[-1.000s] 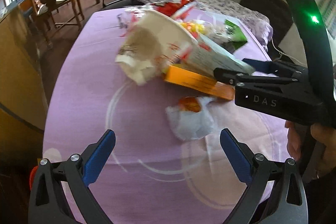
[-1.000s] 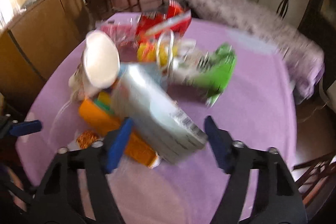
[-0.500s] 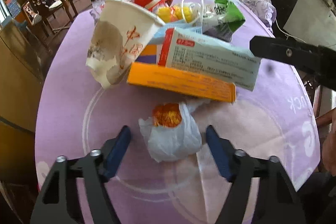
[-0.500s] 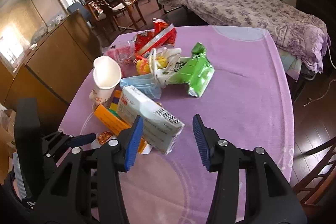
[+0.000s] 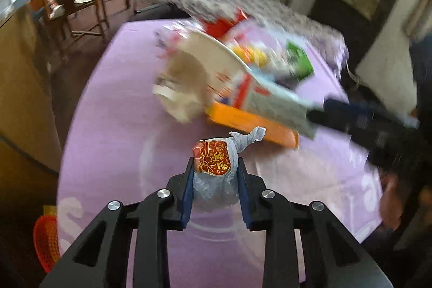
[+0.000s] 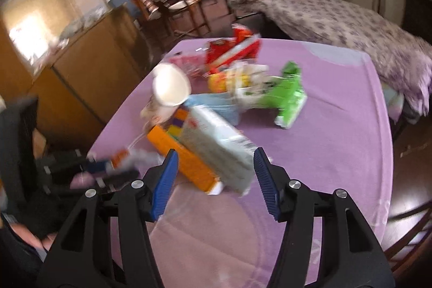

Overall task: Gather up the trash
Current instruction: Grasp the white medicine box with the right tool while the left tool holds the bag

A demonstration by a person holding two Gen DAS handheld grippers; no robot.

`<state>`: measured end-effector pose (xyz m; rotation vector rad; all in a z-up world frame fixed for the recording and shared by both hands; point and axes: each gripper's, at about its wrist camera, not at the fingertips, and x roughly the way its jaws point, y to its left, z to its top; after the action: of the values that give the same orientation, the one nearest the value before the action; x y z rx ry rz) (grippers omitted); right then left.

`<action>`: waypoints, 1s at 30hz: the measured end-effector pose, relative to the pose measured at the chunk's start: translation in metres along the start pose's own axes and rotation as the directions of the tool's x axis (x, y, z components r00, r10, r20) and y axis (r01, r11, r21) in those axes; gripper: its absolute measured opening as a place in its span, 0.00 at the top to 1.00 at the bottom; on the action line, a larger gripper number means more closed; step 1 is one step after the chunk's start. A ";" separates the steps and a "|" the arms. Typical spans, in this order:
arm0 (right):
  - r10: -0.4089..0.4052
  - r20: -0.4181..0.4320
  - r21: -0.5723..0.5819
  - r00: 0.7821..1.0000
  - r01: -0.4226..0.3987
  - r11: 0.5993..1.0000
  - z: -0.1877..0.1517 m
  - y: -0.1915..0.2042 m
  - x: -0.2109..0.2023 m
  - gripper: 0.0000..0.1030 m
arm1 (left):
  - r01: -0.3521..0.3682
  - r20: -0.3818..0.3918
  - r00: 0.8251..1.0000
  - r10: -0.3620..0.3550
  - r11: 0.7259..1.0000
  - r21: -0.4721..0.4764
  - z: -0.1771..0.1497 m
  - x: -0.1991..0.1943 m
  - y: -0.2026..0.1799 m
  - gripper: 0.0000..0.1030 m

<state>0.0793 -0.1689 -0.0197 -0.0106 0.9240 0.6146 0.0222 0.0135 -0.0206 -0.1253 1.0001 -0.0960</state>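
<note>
Most of the pile ahead of you is smeared by motion in both wrist views, so the print on the boxes cannot be read, and the far packets run together. From your left wrist the right gripper [image 5: 348, 109] is only a dark streak entering from the right edge, with a blurred hand [image 5: 391, 204] below it. From your right wrist the left gripper [image 6: 100, 166] is a blur low on the left, its fingertips hard to separate.

Your left gripper [image 5: 214, 180] tilts steeply down over the purple tablecloth [image 5: 113, 126]. Its jaws have just been closing, and the blue pads [image 5: 188, 193] now press both sides of a crumpled white wrapper with a red-and-gold label [image 5: 216, 161], its twisted tail poking up toward the orange box [image 5: 243, 120].

Your right gripper [image 6: 216, 180] also angles down, with its jaws standing partly apart and nothing pinched. The pale blue-green carton [image 6: 218, 145] lies just ahead of the gap, resting on the orange box; whether the pads touch it, you cannot tell.

Behind them a paper cup [image 6: 170, 91] lies tipped on its side, with a green packet [image 6: 289, 96] and a red packet [image 6: 235, 47] farther back on the cloth.
</note>
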 end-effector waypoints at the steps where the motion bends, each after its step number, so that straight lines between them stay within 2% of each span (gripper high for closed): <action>1: -0.010 -0.010 -0.027 1.000 0.009 1.000 -0.003 0.009 0.003 0.44 | -0.008 0.017 1.000 0.009 1.000 -0.030 0.002 -0.004 0.007 0.72; 6: -0.086 -0.025 -0.171 0.996 0.081 0.982 -0.007 0.046 0.017 0.45 | -0.013 0.028 0.999 0.018 0.985 -0.171 0.005 -0.011 0.043 0.72; 12: -0.162 -0.016 -0.264 0.987 0.153 0.952 -0.003 0.064 0.035 0.50 | -0.007 0.036 0.999 0.013 0.986 -0.168 0.008 -0.015 0.044 0.71; 13: -0.178 -0.027 -0.269 0.984 0.165 0.949 -0.002 0.064 0.041 0.53 | -0.007 0.038 0.999 0.014 0.987 -0.162 0.005 -0.016 0.043 0.71; 14: -0.185 -0.039 -0.270 0.982 0.167 0.948 -0.002 0.065 0.045 0.67 | -0.008 0.037 0.999 0.014 0.987 -0.158 0.005 -0.015 0.041 0.71; 20: -0.270 -0.020 -0.321 0.963 0.249 0.914 -0.009 0.076 0.054 0.69 | -0.017 0.029 0.999 0.022 0.987 -0.159 0.004 -0.011 0.042 0.71; 24: -0.104 -0.027 -0.200 0.994 0.097 0.975 -0.006 0.068 0.024 0.79 | -0.018 0.027 0.999 0.023 0.986 -0.163 0.004 -0.011 0.044 0.71; 26: 0.008 -0.024 -0.106 1.000 -0.011 0.994 -0.004 0.059 0.006 0.94 | -0.016 0.027 0.999 0.021 0.984 -0.175 0.004 -0.011 0.046 0.71; 28: 0.152 -0.035 0.041 0.988 -0.151 0.988 -0.006 0.041 -0.006 0.94 | -0.012 0.026 1.000 0.017 0.983 -0.184 0.004 -0.011 0.048 0.71; 30: 0.269 -0.075 0.180 0.960 -0.253 0.951 -0.011 0.023 0.000 0.94 | -0.014 0.021 1.000 0.018 0.983 -0.182 0.005 -0.010 0.048 0.71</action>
<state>0.0594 -0.1525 -0.0208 0.2386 1.0810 0.7846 0.0224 0.0621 -0.0171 -0.2852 0.9867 0.0122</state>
